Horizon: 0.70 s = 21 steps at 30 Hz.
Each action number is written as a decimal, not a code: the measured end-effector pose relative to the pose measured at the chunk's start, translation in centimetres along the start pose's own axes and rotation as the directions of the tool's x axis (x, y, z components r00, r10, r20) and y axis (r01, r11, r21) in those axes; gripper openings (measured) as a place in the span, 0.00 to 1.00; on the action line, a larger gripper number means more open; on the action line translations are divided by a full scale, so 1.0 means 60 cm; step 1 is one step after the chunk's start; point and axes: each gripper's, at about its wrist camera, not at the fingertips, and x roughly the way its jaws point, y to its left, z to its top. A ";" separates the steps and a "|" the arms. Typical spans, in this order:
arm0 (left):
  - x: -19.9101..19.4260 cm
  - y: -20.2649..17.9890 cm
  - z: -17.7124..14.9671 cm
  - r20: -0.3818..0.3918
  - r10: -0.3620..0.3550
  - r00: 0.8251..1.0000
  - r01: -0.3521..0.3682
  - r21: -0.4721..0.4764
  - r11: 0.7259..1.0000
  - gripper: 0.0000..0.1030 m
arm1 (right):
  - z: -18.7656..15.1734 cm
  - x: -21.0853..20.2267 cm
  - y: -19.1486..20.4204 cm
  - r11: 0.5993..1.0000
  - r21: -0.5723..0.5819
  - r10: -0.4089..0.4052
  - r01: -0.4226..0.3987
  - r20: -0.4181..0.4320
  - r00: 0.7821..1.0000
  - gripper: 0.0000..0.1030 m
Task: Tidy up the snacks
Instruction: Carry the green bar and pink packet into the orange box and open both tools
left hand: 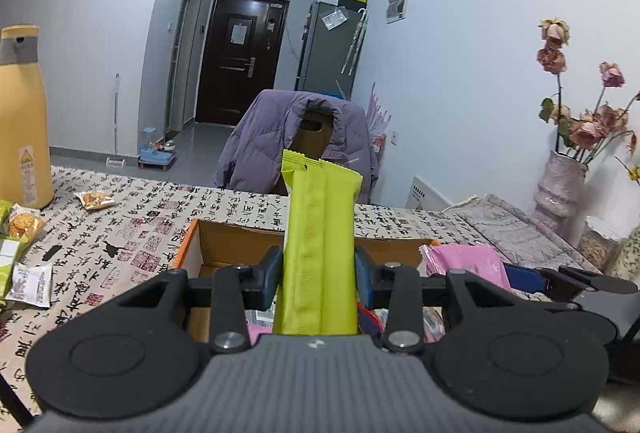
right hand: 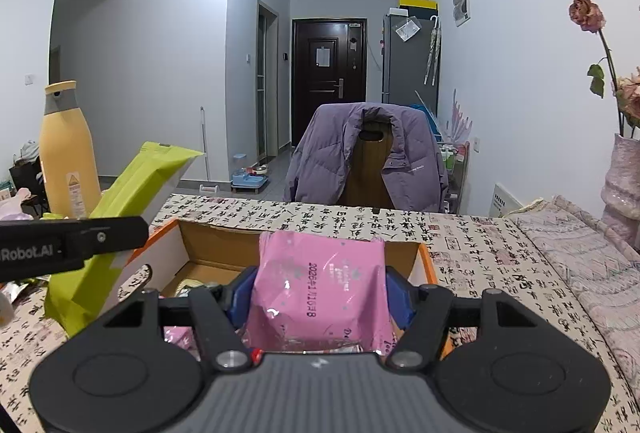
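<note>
My left hand-held gripper (left hand: 318, 273) is clamped on a long lime-green foil snack bar (left hand: 320, 233), my right one (right hand: 320, 297) on a soft pink plastic pouch (right hand: 320, 285), both above the open cardboard box (right hand: 224, 241). Both look light, crinkly and slippery, so I'd say mid-body is the safest grip.

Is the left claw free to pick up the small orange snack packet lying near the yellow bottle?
Probably not: the left claw is shut on a green packet, though the cloth around the orange packet looks clear.
</note>
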 end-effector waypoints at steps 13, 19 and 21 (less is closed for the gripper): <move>0.069 0.039 -0.043 -0.081 0.047 0.996 -0.049 -0.024 0.999 0.38 | -0.038 0.053 -0.020 1.000 0.024 0.008 -0.007 -0.047 0.999 0.63; 0.069 0.050 -0.052 -0.075 0.057 0.996 -0.059 -0.027 0.998 0.51 | -0.048 0.054 -0.029 0.999 0.047 0.011 -0.008 -0.059 0.998 0.90; 0.066 0.051 -0.052 -0.062 0.067 0.996 -0.069 -0.033 0.997 0.77 | -0.049 0.051 -0.032 0.998 0.055 0.007 -0.005 -0.052 0.999 1.00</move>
